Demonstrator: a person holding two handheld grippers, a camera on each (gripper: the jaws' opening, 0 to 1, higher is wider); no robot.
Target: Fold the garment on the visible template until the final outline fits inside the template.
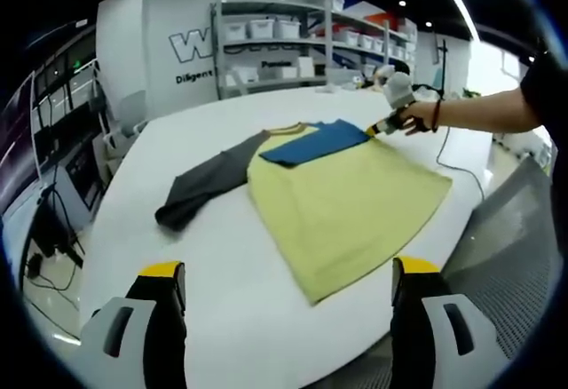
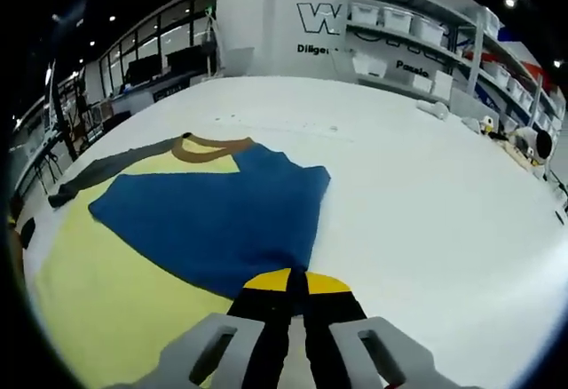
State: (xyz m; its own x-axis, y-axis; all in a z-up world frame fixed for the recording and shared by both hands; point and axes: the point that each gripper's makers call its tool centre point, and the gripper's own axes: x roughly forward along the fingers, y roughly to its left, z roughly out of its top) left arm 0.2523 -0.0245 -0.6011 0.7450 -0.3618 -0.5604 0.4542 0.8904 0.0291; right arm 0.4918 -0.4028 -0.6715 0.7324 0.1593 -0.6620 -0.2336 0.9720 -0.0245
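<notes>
Right claw (image 2: 290, 284): jaws pressed together, yellow tips meeting, clamped on the edge of the blue sleeve (image 2: 217, 220) of the garment (image 2: 115, 291). In the left gripper view the same claw (image 1: 383, 128) sits at the garment's far corner, held by a person's hand (image 1: 417, 118).

Left claw (image 1: 288, 273): jaws spread wide, holding nothing and touching nothing, positioned off the near edge of the surface (image 1: 222, 309), apart from the garment's hem.

The garment (image 1: 346, 202) lies flat near the middle of the white surface. Its yellow body is spread out; the blue sleeve (image 1: 315, 143) is folded across the upper chest, and the grey sleeve (image 1: 209, 180) extends straight outward to the left in the left gripper view. The brown collar (image 2: 209, 146) lies at the far end.

Long axis: hem nearest the left claw, collar away from it, toward the shelving (image 1: 293, 43) with white bins along the far wall. A cable (image 1: 461, 171) trails over the surface edge beside the garment. No object lies between either claw and the garment.
</notes>
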